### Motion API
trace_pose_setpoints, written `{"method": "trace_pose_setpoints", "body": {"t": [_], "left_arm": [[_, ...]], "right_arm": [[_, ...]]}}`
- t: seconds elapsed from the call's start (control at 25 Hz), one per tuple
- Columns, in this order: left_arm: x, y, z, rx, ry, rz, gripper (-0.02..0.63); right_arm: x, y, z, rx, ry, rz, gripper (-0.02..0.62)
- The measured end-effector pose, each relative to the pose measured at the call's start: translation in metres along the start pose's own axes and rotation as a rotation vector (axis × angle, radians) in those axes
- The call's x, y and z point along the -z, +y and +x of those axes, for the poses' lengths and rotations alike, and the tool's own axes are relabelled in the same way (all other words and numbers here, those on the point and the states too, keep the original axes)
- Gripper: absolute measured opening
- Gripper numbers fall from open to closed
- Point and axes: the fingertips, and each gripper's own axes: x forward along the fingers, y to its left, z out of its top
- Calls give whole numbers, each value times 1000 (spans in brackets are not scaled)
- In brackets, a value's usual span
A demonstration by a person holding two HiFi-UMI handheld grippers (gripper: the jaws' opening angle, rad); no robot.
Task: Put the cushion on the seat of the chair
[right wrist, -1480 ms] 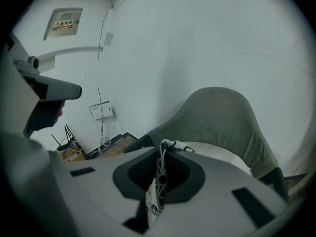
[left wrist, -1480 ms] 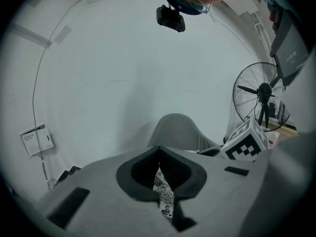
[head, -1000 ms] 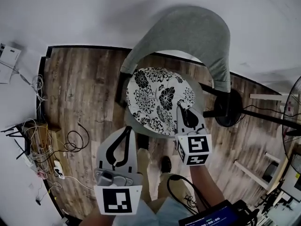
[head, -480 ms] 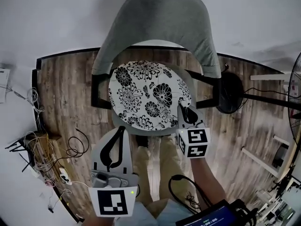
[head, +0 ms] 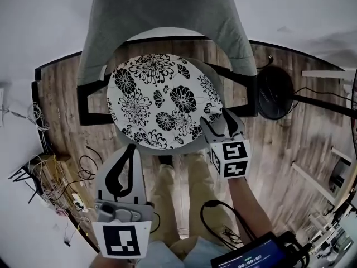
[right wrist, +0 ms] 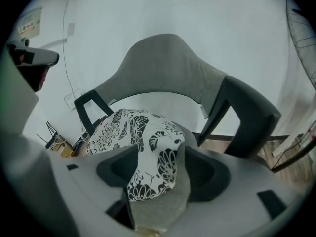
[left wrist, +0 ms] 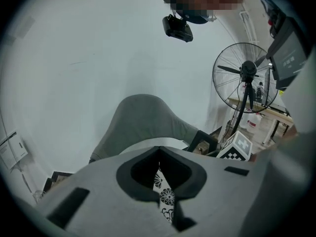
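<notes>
The round cushion [head: 156, 99], white with black flowers, lies on the seat of the grey chair [head: 162, 15], below its curved back. My right gripper [head: 220, 121] is at the cushion's near right edge. Its jaws have just been opening and now stand wide apart. In the right gripper view a fold of the cushion [right wrist: 148, 147] still lies loose between the jaws of the right gripper [right wrist: 160, 159]. My left gripper [head: 129, 149] hangs short of the seat's front left, shut and holding nothing. In the left gripper view the cushion [left wrist: 165, 196] shows through the slit below the joined tips.
Black armrest frames [head: 89, 102] flank the seat. A standing fan's round base [head: 275, 94] sits on the wood floor at the right, and the fan [left wrist: 245, 80] rises beside the chair. Cables and a power strip [head: 50, 177] lie at the left. The person's legs [head: 178, 194] stand before the seat.
Both grippers moved down and toward the chair. The right gripper, earlier shut on the cushion's edge, has spread its jaws. The cushion now rests flatter on the seat.
</notes>
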Motion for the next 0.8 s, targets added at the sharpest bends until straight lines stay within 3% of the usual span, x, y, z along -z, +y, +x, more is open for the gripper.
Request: {"method": "trace_pose_setpoints", "body": {"t": [0.08, 0.2, 0.36, 0.52, 0.8], "left_arm": [[1, -9, 6, 17, 7, 7, 9], [-1, -18, 13, 40, 11, 15, 9], [-6, -26, 18, 62, -4, 28, 9], [-3, -33, 17, 92, -18, 50, 9], [28, -27, 3, 120, 16, 81, 9]], "right_arm": [[13, -8, -11, 34, 12, 19, 319], [33, -15, -29, 86, 16, 52, 315], [66, 19, -35, -9, 68, 141, 241], [94, 62, -16, -110, 133, 186, 215], [126, 80, 21, -76, 212, 338, 157]]}}
